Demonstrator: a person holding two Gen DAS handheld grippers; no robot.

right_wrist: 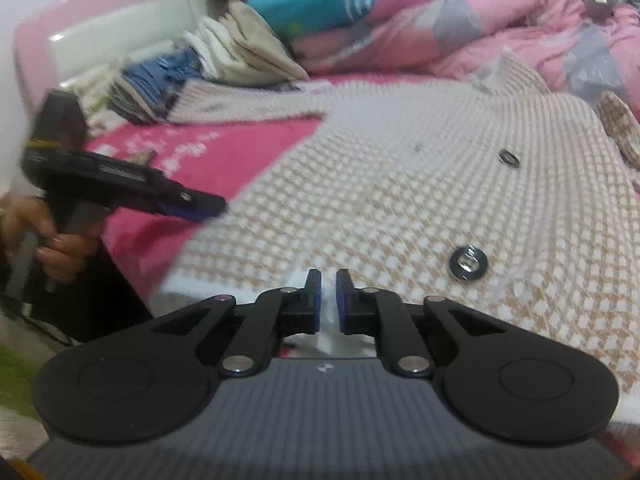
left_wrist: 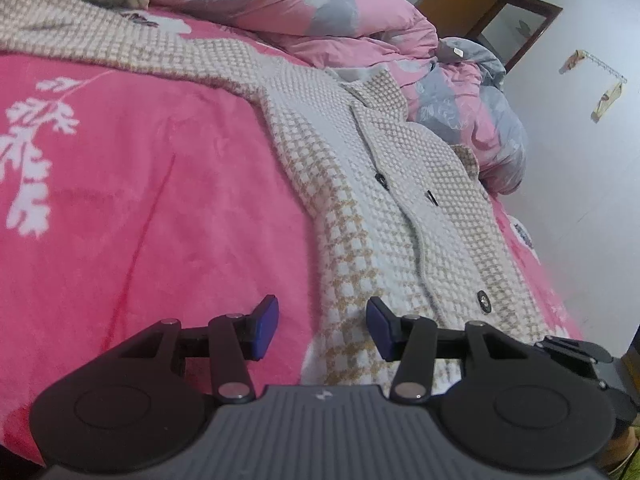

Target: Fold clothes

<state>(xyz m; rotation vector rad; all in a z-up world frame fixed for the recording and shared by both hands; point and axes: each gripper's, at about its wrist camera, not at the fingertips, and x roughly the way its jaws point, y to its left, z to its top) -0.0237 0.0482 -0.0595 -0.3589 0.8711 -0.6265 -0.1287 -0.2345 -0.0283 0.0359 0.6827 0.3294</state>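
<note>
Right wrist: coat hem between right hand-held gripper fingers, blurred.

Nubby knit jacket, glossy buttons

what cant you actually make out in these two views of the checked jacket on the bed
- Right gripper: fingers nearly closed around white hem fabric; its own body hides whether the checked jacket is truly pinched.
- Left gripper: open over the jacket's edge; contact can't be told. In the right wrist view it is motion-blurred.
- Jacket's right sleeve: cut off by both views' edges.
- Folded pile by the headboard: too blurred to tell items apart.
</note>
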